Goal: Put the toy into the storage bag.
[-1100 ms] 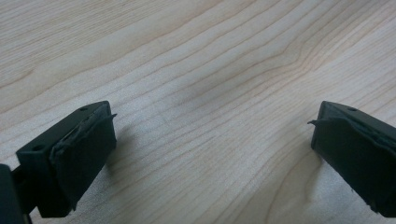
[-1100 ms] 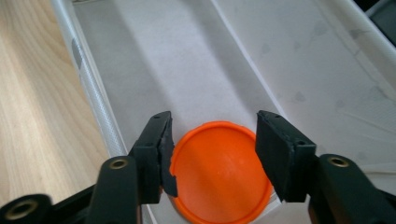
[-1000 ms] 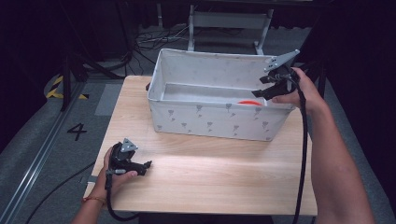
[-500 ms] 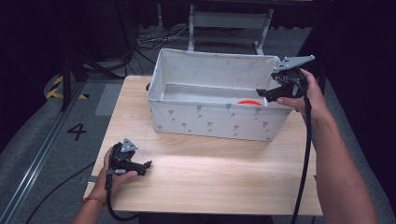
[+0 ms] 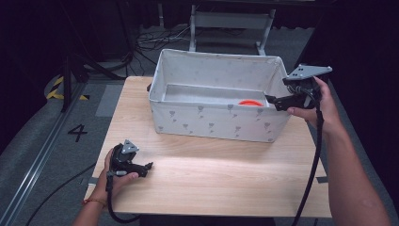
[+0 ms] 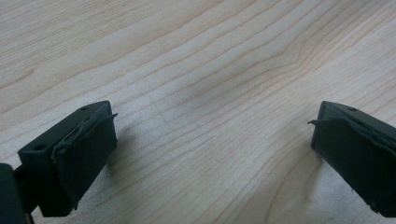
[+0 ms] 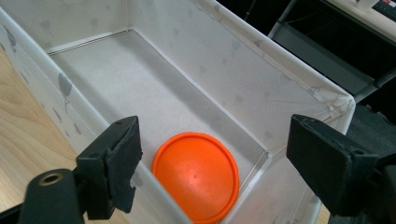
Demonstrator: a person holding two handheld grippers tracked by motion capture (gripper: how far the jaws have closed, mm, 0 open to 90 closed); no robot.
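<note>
Pale wood grain covers the surface [image 5: 226, 174], which carries a white fabric bin [image 5: 216, 125] with a faint grey print at its far side. An orange disc [image 7: 195, 175] lies flat on the bin's floor in its right near corner. The right tool [image 5: 277, 101] hovers over the bin's right rim, jaws spread wide and empty. The left tool [image 5: 143, 167] rests on the surface near the left near corner, jaws also wide apart, gripping nothing.

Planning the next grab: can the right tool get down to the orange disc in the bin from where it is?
Probably yes: the right tool is open at the bin's rim, the orange disc lies flat below, uncovered.
</note>
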